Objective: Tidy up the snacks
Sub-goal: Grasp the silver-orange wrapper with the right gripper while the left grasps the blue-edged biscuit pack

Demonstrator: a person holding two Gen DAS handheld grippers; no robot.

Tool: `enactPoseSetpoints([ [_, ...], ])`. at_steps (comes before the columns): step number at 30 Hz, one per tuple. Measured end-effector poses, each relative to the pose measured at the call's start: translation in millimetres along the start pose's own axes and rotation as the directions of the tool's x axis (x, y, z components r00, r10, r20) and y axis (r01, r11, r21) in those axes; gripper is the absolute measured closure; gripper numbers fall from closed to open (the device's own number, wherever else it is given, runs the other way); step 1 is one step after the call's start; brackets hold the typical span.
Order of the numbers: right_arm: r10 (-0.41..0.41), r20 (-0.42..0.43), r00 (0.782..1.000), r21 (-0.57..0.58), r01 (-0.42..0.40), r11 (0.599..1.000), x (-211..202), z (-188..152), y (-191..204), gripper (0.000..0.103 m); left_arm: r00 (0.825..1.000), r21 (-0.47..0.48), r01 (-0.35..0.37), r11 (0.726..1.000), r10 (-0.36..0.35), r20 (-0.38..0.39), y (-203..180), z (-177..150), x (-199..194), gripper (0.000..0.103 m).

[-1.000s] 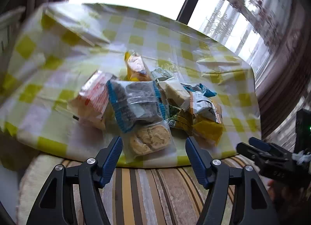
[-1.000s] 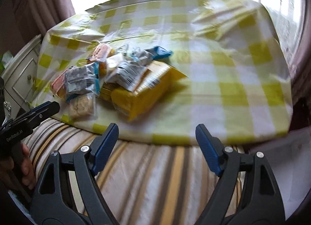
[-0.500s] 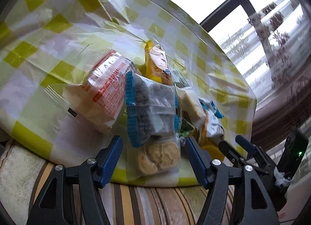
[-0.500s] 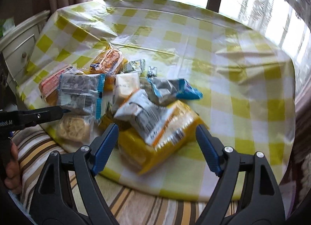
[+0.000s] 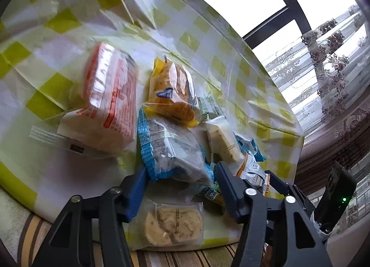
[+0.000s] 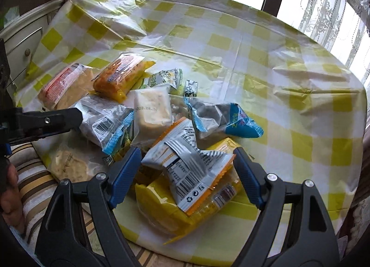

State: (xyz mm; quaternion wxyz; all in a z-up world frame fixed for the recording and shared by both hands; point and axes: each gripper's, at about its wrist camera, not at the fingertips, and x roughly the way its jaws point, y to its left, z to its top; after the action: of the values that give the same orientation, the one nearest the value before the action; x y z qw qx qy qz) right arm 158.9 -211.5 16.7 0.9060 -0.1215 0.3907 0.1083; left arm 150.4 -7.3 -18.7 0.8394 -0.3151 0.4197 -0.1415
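A pile of snack packets lies on the yellow-check tablecloth (image 6: 231, 43). My left gripper (image 5: 180, 174) has its jaws closing around the lower end of a grey packet with blue edges (image 5: 171, 149), and the pads sit at its sides without clearly pressing. A clear biscuit packet (image 5: 173, 223) lies under it. A red-and-white packet (image 5: 108, 100) and an orange packet (image 5: 173, 91) lie behind. My right gripper (image 6: 185, 167) stands open over a grey-and-orange packet (image 6: 189, 165) that rests on a yellow bag (image 6: 166, 207). The left gripper's finger (image 6: 57, 119) reaches in from the left.
A white square packet (image 6: 152, 107), a blue-and-grey packet (image 6: 222, 119) and small green packets (image 6: 161, 77) fill the pile's middle. A striped cushion (image 6: 34, 186) lies below the table edge. A white drawer cabinet (image 6: 23, 43) stands at left. Windows and curtains are behind.
Both grippers have come closer to the pile and rolled. The left jaws have narrowed around the blue-edged grey packet. The right jaws keep the same width.
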Motion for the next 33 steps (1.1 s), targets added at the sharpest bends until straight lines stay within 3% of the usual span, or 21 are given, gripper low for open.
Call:
enactPoseSetpoints([
  [6,0.018,0.013,1.000,0.006,-0.018,1.000,0,-3,0,0.025,0.999,-0.031,0.030,0.999,-0.031,-0.029,3,3,11,0.049],
  [9,0.021,0.027,0.999,0.005,-0.021,1.000,-2,-5,2,0.027,0.998,-0.049,0.049,0.998,-0.051,-0.040,7,3,16,0.071],
  [13,0.026,0.051,0.998,0.025,-0.028,0.999,-7,-8,-1,0.029,0.997,-0.053,0.070,0.996,-0.071,-0.020,9,2,13,0.082],
  [24,0.017,0.163,0.987,0.124,-0.037,0.992,-37,-16,-16,0.030,0.997,0.051,0.039,0.998,-0.042,0.057,-9,-8,-5,0.084],
  [33,0.024,0.169,0.985,0.235,-0.064,0.970,-65,-42,-38,0.030,0.982,0.084,0.054,0.995,-0.068,0.178,-16,-18,-39,0.084],
])
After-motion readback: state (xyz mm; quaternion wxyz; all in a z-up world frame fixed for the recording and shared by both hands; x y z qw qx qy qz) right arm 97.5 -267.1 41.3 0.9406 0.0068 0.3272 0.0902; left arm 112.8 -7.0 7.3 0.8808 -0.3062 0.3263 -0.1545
